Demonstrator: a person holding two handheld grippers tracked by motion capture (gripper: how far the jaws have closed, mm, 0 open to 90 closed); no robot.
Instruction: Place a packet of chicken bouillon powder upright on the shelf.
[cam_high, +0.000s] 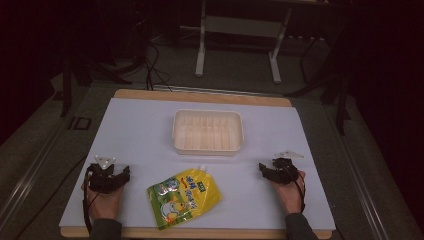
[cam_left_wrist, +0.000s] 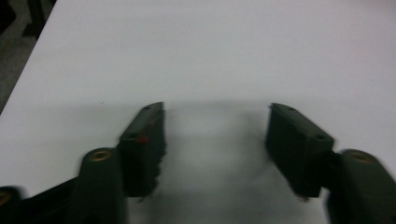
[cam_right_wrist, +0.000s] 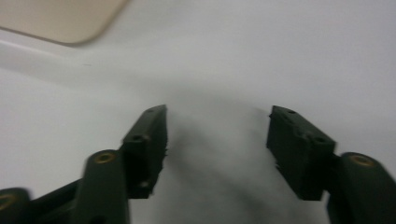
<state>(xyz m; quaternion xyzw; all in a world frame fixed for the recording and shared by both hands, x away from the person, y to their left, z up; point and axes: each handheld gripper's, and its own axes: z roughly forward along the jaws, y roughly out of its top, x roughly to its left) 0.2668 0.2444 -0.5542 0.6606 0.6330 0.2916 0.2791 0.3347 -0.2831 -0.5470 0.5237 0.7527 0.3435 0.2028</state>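
The yellow pouch (cam_high: 183, 197) lies flat on the white mat (cam_high: 140, 130), just in front of the empty cream tray (cam_high: 208, 131). Left gripper (cam_high: 121, 173) and right gripper (cam_high: 263, 169) rest either side of the pouch, jaws apart and empty. Nothing looks started; the next move probably calls for reaching inward to grasp the pouch for the tray.

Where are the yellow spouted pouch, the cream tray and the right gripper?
yellow spouted pouch (cam_high: 184, 197): high view, middle of its printed front.
cream tray (cam_high: 177, 131): high view, left rim.
right gripper (cam_right_wrist: 217, 126): right gripper view, midway between the open fingers, over the white table cover.
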